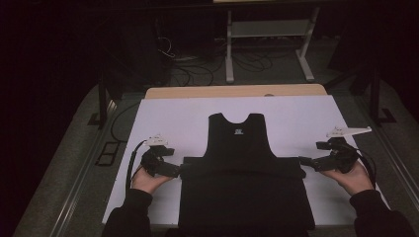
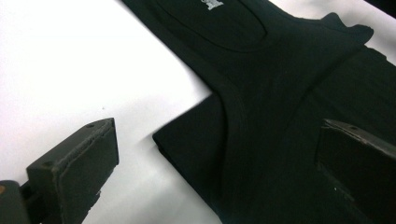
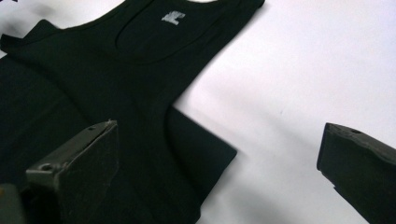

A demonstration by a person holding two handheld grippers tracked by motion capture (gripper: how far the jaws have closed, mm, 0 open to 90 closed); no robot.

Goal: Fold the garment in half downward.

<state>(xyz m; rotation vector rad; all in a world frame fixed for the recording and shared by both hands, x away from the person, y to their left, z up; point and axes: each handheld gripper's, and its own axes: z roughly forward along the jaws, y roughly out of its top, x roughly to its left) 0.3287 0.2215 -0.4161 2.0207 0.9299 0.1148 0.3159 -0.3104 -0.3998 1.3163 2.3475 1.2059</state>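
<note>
Black sleeveless cotton vest (image 1: 241, 163) lay centre-frame on white sheet-covered table (image 1: 163, 118), lower part folded up into a band. Left gripper (image 1: 174, 169) & right gripper (image 1: 305, 162) both spread wide at band's ends, nothing pinched. Approx. halfway; more folds left.

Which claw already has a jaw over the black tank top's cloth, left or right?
Both do: the left claw has its right-hand jaw over the tank top, the right claw its left-hand jaw. Each one's other jaw is over white table.
</note>
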